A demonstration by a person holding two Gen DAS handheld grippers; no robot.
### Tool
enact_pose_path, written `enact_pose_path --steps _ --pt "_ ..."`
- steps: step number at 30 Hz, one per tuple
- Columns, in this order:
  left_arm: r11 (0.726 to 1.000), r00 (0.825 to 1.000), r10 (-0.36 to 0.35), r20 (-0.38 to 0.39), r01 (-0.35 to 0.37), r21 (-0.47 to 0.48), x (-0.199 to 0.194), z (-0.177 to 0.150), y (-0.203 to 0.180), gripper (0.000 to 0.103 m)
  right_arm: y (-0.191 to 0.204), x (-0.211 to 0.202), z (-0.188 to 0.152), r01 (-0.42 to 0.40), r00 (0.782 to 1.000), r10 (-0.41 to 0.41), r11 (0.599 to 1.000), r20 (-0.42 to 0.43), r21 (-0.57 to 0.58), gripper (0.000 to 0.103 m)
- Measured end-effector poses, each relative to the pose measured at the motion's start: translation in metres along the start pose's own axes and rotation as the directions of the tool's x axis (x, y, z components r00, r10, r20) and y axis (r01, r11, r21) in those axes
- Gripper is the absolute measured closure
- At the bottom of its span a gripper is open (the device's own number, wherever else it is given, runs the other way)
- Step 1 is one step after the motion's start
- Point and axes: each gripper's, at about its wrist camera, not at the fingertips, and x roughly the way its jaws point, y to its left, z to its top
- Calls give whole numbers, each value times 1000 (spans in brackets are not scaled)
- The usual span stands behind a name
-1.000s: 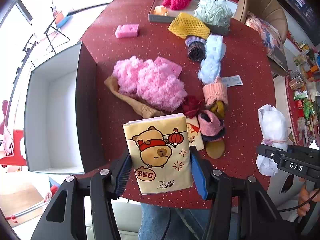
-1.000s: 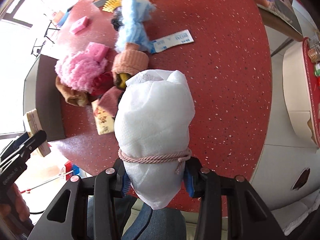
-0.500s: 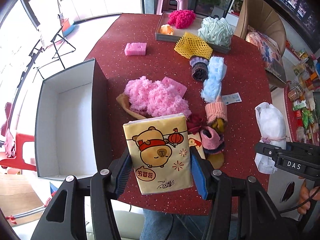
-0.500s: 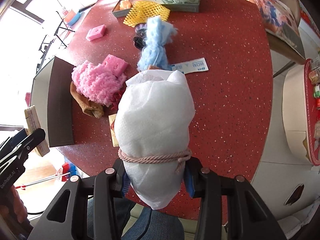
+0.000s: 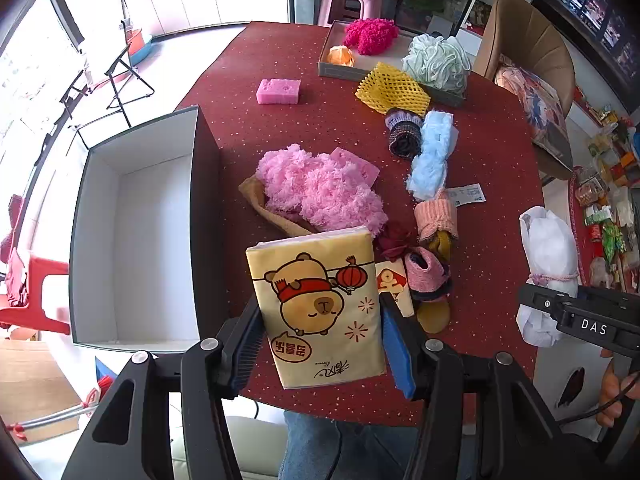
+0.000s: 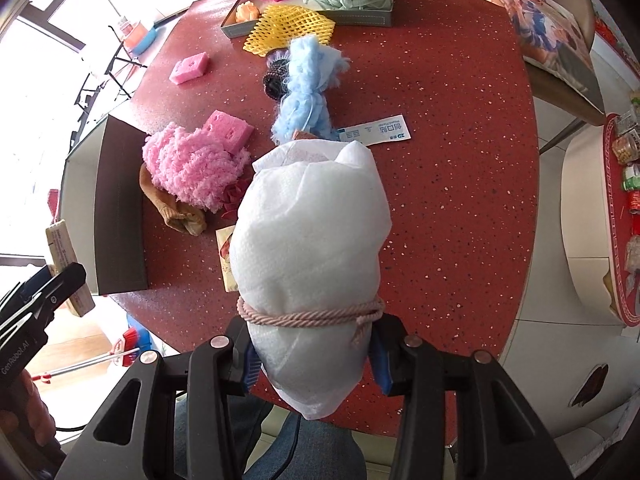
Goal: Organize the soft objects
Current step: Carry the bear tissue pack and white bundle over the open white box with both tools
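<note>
My left gripper is shut on a yellow tissue pack with a cartoon bear, held above the near edge of the red table. My right gripper is shut on a white bundle tied with a pink cord, held above the table; it also shows in the left wrist view. An open white-lined box stands at the table's left edge. A fluffy pink cloth, a blue fluffy piece and rolled socks lie mid-table.
A grey tray at the far side holds a magenta fluffy piece and a green mesh puff. A yellow net and a pink sponge lie near it. A brown chair stands at the far right.
Both grippers have risen and pulled back from the table with their loads still held; more of the table and room shows now.
</note>
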Motion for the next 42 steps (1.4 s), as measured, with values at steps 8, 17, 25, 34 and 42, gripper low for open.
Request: enact_pose_path --steps 8,17,25,34,42 --pt "1000 1000 3 6 -3 1 -3 -1 1 47 0 0 -1 -1 1000 1 1000 1 3 55" --pt "1000 1000 9 2 -9 -19 -3 -10 17 47 14 7 -3 -4 1000 4 1000 -10 -8 55" --pt "1000 1000 3 30 -3 3 -7 -5 40 47 33 6 1 13 1000 -13 1000 12 2 55" --pt "1000 999 -2 40 0 31 -2 11 106 47 76 25 6 16 1000 -17 994 14 112 55" --pt "999 999 -26 29 24 36 2 11 165 47 135 42 11 38 999 -39 992 6 118 55"
